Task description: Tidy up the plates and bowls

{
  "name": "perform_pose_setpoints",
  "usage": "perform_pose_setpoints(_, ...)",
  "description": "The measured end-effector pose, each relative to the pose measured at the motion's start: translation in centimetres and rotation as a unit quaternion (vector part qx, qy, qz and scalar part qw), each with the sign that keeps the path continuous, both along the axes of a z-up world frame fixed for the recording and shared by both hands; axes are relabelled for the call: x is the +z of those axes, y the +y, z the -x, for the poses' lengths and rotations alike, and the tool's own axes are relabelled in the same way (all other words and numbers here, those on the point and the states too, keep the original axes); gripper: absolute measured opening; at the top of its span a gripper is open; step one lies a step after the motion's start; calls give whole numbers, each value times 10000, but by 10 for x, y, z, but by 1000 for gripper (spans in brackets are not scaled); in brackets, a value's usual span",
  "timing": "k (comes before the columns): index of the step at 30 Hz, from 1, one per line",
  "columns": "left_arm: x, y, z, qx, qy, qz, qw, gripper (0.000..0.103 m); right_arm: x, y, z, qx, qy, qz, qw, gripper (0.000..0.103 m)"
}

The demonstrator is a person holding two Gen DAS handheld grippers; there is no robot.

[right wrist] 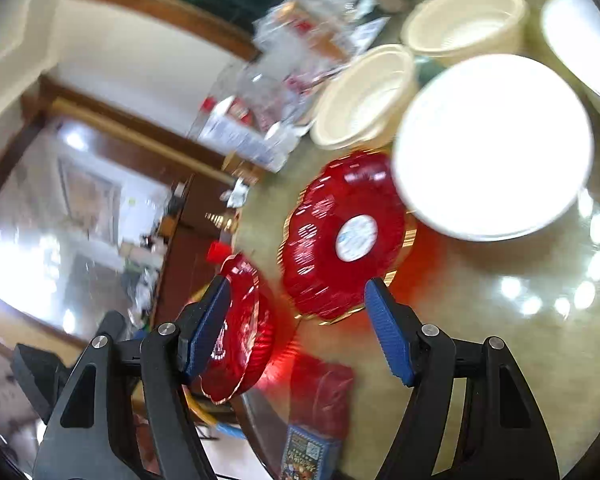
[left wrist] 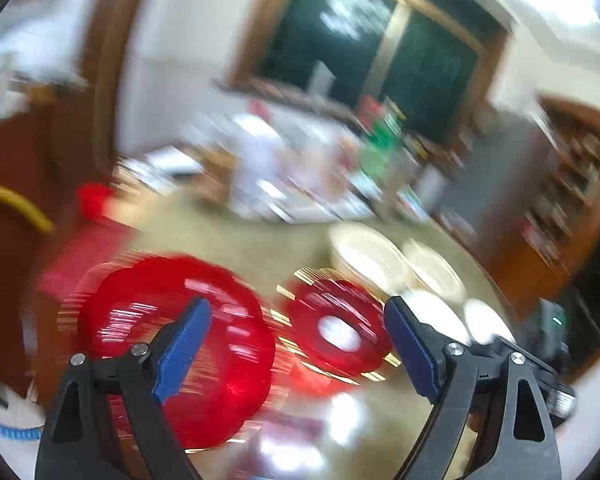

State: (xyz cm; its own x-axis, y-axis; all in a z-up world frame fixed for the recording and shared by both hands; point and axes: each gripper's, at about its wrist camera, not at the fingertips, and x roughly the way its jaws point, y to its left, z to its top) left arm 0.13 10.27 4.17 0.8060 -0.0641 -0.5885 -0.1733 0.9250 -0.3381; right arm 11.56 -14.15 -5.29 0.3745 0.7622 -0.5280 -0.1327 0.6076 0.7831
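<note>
Two red scalloped plates lie on the glossy beige table [right wrist: 480, 340]. One red plate with a white round sticker [right wrist: 340, 236] [left wrist: 336, 328] lies near the middle; the other red plate [right wrist: 240, 328] [left wrist: 176, 344] sits by the table's edge. Two cream bowls [right wrist: 364, 96] [right wrist: 464, 16] and a white plate [right wrist: 492, 144] stand beyond them, with another white plate [right wrist: 580, 40] at the far right. My left gripper [left wrist: 298, 312] hangs open above the red plates, with nothing between its blue pads. My right gripper [right wrist: 298, 286] is open too, over the gap between the two red plates. The left wrist view is blurred.
A red packet [right wrist: 320, 400] and a blue printed box [right wrist: 308, 452] lie near the table's front edge. Bottles, packets and clutter [right wrist: 276, 80] crowd the far side of the table. Dark wooden furniture [left wrist: 560, 200] stands around it.
</note>
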Motion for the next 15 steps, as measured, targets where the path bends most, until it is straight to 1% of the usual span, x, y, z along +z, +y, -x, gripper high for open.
perform_pose_setpoints(3,-4,-3,-42,-289,478,211,9982,88,-9,-11,-7,-96,196,-76,9997,70)
perform_pose_setpoints(4,-7,1,-59,-320,678,392,9964,88,-11,-12,-7,-106,235,-96,9996,70)
perform_pose_setpoints(6,-20,9,-93,-377,1202,876,9882,88,-16,-14,-12,-123,338,-76,9993,70)
perform_pose_setpoints(7,-29,11,-101,-385,1433,1053,9833,88,-17,-12,-14,-117,380,-65,9992,70)
perform_pose_setpoints(9,-43,11,-123,-473,1817,1269,9740,88,-20,-12,-19,-74,456,-115,9989,70)
perform_pose_setpoints(10,-49,11,-132,-539,1951,1305,9706,88,-21,-11,-21,-27,470,-118,9988,70)
perform_pose_setpoints(11,-52,12,-136,-557,2029,1297,9690,88,-21,-10,-24,-3,501,-68,9987,70)
perform_pose_setpoints(15,-60,11,-145,-474,2112,1080,9703,88,-19,-17,-32,-115,446,143,9988,70)
